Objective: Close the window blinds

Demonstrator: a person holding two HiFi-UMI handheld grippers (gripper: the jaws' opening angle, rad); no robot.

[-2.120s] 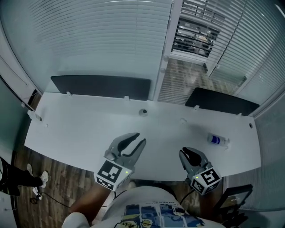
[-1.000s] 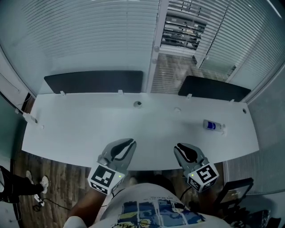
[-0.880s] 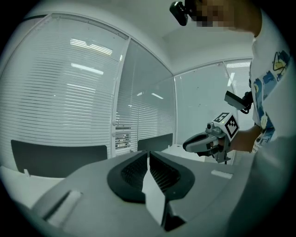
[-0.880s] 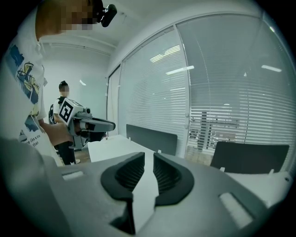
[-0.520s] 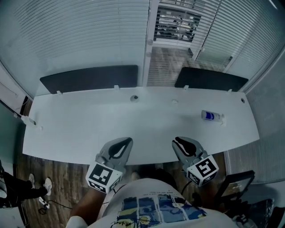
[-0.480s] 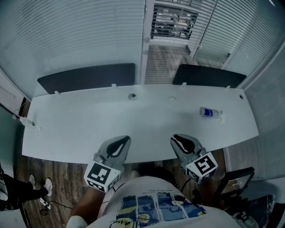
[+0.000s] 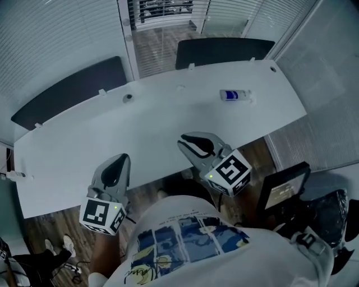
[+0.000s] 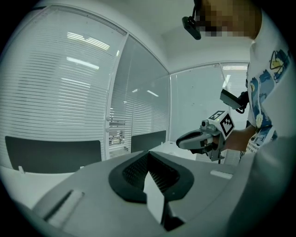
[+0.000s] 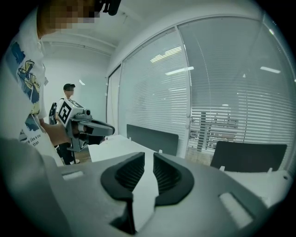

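- The left hand-held gripper [image 7: 122, 159] is hanging just off the near edge of the desk [image 7: 168, 117], close to the person's body. Its jaws are lying together and nothing is sitting between them.
- The right hand-held gripper [image 7: 183, 141] is hovering over the same edge. Its jaws are standing a narrow slit apart and are holding nothing. I am judging that they are needing a wider opening before taking anything.
- A small bottle [image 7: 234, 95] is lying on its side toward the right end of the desk, well apart from both grippers. Reaching across there is risking a knock, so the bare middle is looking safer.
- Two dark panels [image 7: 73, 92] are standing along the far edge of the desk, with a gap between them.
- The window blinds [image 7: 162, 8] are hanging behind that gap, well apart from both grippers. In this narrow section the slats are standing open and the room behind is showing through. The wide sections beside it are looking shut already.
- I am not making out any cord or rod for the slats. I am judging the step in hand to be the approach: coming close first, then looking for the control near the white post [image 7: 128, 39]. After that it is a matter of gripping it lightly and working it slowly until the slats are lying flat.
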